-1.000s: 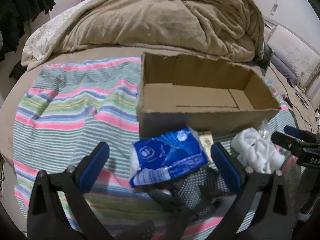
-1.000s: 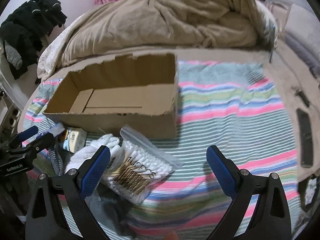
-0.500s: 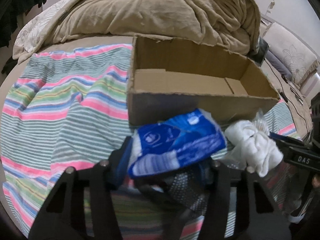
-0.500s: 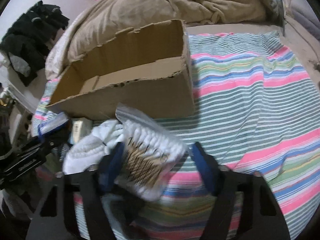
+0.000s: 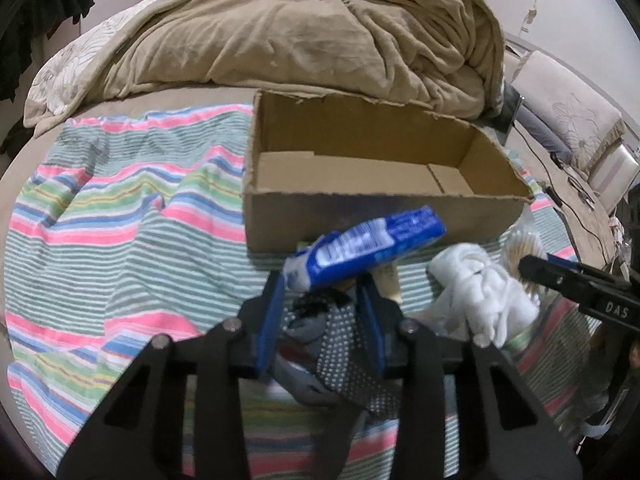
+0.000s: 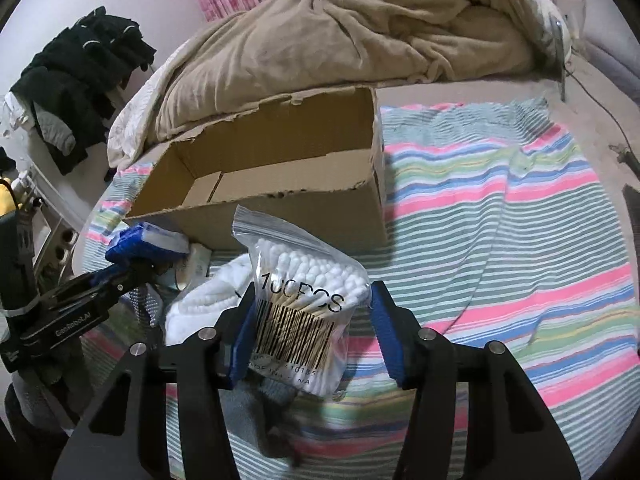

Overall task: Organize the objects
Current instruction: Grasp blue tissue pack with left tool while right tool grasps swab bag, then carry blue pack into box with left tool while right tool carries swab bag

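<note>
A: Bedroom scene: striped blanket [image 5: 120, 216] spread on the bed, tan duvet [image 5: 304, 40] heaped behind, open cardboard box [image 5: 376, 176] set on the blanket, nothing seen inside it.

B: Grippers?

A: Left gripper [image 5: 325, 296] is narrowed onto a blue tissue pack [image 5: 364, 248]; the pack is pinched at its lower end and tilted up toward the box front. Right gripper [image 6: 310, 320] is partly closed around a clear bag of cotton swabs [image 6: 304, 292]; the bag is gripped at its lower part and held just in front of the box.

B: What is left on the blanket?

A: White cloth [image 5: 480, 292] and dotted grey socks [image 5: 340, 344] are seen near the box front, plus a small cream item, too hidden to be named.

B: Advice for the step?

A: Both packs should probably be lifted clear of the torn front rim before being moved over the box floor. Soft packaging can slip, so the squeeze should be kept until each pack is low inside.

B: Any text?

A: "100PCS" and a barcode are read on the bag; smaller print below is only partly legible. "GenRobot.AI" is read on the left gripper in the right view, "DAS" on the right gripper in the left view. Tissue pack print is too blurred.
</note>
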{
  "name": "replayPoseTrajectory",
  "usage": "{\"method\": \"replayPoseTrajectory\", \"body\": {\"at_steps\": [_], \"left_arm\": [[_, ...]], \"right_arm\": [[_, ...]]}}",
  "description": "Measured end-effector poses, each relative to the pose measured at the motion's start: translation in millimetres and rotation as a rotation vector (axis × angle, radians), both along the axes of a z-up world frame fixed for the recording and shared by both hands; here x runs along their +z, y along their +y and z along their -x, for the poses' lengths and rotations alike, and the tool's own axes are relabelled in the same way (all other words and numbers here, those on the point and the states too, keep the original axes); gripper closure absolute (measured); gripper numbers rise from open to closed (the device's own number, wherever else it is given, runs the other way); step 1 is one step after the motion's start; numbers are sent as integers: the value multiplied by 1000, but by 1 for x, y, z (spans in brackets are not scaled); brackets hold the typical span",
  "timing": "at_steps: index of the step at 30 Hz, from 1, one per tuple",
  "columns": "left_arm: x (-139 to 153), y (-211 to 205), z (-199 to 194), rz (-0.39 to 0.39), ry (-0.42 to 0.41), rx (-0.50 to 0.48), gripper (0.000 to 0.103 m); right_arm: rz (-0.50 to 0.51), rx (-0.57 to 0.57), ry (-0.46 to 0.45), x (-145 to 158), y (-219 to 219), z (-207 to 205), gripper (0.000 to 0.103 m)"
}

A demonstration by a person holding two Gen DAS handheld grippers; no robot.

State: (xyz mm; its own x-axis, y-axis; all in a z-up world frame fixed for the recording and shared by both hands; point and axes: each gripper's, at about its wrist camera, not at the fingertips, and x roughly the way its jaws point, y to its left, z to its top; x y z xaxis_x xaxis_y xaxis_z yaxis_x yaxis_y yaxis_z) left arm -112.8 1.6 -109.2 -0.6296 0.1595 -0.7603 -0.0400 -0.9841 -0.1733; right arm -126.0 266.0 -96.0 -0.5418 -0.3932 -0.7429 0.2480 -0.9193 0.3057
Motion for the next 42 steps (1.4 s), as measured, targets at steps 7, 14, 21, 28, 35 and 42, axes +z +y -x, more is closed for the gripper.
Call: {"method": "replayPoseTrajectory", "body": {"at_steps": [7,14,21,28,35,42], "left_arm": [[19,-2,-14,-71,18,-1,21],[16,17,2,-3,-9,8,12],[-3,39,20,119,-41,-33,12],[-5,37,22,123,-6,-43,29],[5,35,13,108,23,-52,31],[49,33,-4,81,116,-68,31]], "right_arm": [[-3,10,-21,-7,-3,-3,47],[9,18,-20,-7,-5,-4,47],[27,9,-26,-9,1,-4,47],[39,14,-19,-8,3,-5,47],[36,12,10,2,4,-10,47],[26,11,102,38,8,-11,47]]}}
